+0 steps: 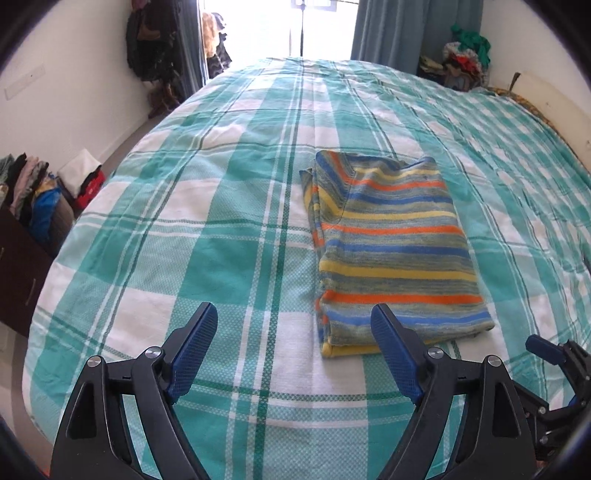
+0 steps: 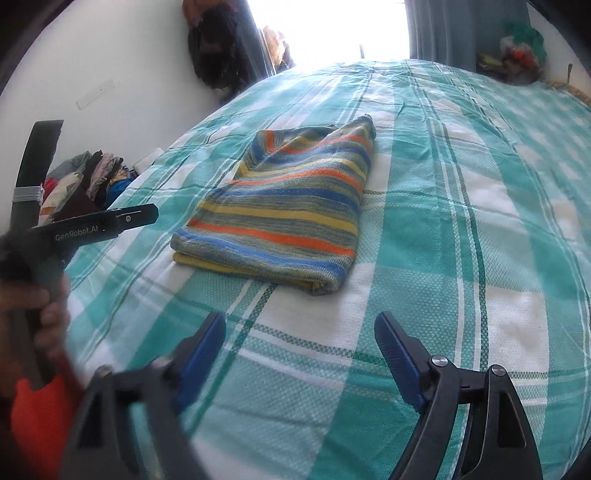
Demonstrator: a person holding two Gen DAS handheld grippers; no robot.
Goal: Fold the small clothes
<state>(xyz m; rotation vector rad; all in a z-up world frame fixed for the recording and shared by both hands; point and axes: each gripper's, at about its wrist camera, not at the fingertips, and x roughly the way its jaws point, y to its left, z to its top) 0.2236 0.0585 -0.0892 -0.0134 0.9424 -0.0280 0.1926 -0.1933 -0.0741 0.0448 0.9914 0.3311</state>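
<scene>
Striped knit garment [image 1: 391, 243] lies folded on the checked bedspread [image 1: 207, 229], soft, light and floppy. Left gripper [image 1: 295, 350] and right gripper [image 2: 299, 360] hover empty, fingers apart; both folded corners of 1 edge look best for gripping.

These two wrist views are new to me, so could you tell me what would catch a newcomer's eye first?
The striped garment, in orange, blue and yellow bands, lies folded into a neat rectangle near the middle of the teal and white checked bedspread. In the foreground the left gripper and the right gripper both stand open with nothing between their blue pads, short of the garment. Behind the bed, a bright window glares.
</scene>
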